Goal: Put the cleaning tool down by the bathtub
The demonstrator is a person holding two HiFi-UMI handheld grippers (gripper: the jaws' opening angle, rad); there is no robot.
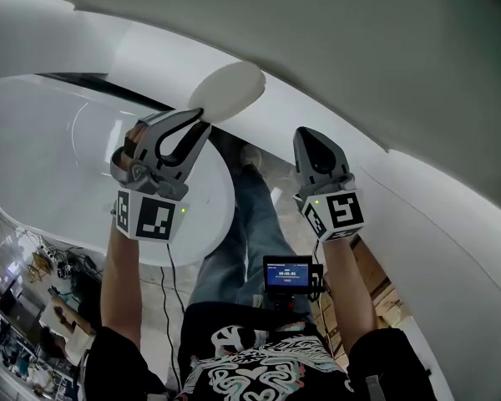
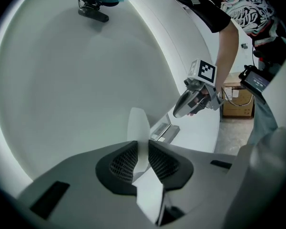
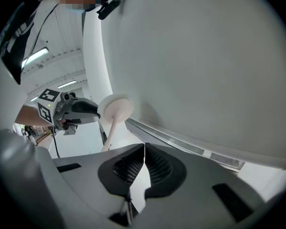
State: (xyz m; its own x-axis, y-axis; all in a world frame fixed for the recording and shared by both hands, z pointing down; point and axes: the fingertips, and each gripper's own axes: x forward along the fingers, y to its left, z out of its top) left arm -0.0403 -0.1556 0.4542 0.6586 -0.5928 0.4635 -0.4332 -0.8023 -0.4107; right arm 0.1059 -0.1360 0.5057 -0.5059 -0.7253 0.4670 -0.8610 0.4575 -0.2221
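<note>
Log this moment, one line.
left gripper: shut on cleaning tool | right gripper: shut, empty | tool: not yet down by bathtub

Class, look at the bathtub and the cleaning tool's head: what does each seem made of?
Bathtub: glossy white, likely acrylic or enamel; its curved wall shows soft reflections. Cleaning tool: the head looks matte off-white, perhaps foam or sponge, with no shine; its handle seems smooth plastic.

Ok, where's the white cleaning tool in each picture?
Head view: cleaning tool upper middle, just past the left gripper.
Left gripper view: centre, sticking up between the fingers.
Right gripper view: left of centre, round head up.
Shared landmark: the white bathtub.
</note>
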